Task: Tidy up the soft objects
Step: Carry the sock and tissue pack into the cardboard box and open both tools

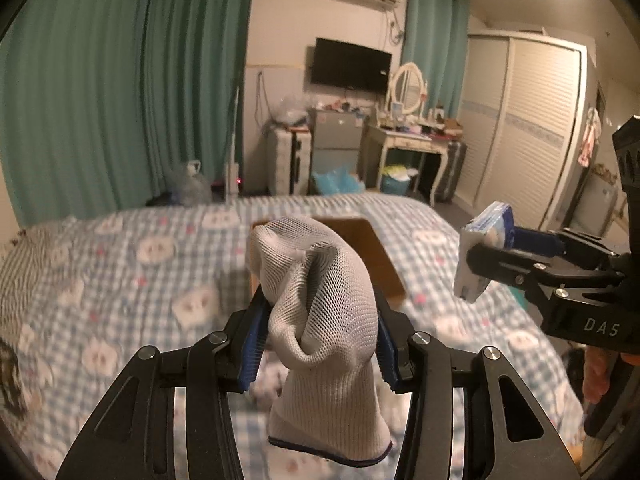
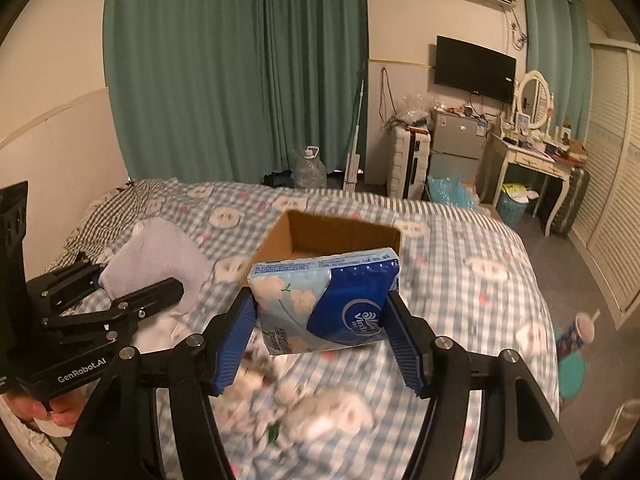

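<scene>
1. Two grippers, both loaded. Left gripper (image 1: 320,344) clamps a grey knit glove (image 1: 320,320), cuff hanging down; right gripper (image 2: 320,332) squeezes a tissue pack (image 2: 326,300) by its sides.
2. Both items hang above the bed (image 2: 480,280), on the near side of an open cardboard box (image 2: 340,236).
3. Step in hand, as judged: carry each over the box rim, lower inside, then release, one at a time to avoid a clash.
4. Materials: glove is limp mesh-knit with a dark-edged cuff; pack is glossy blue plastic, pillow-shaped, yielding; box is stiff, brown, square-walled; bedcover is blue checked cloth.
</scene>
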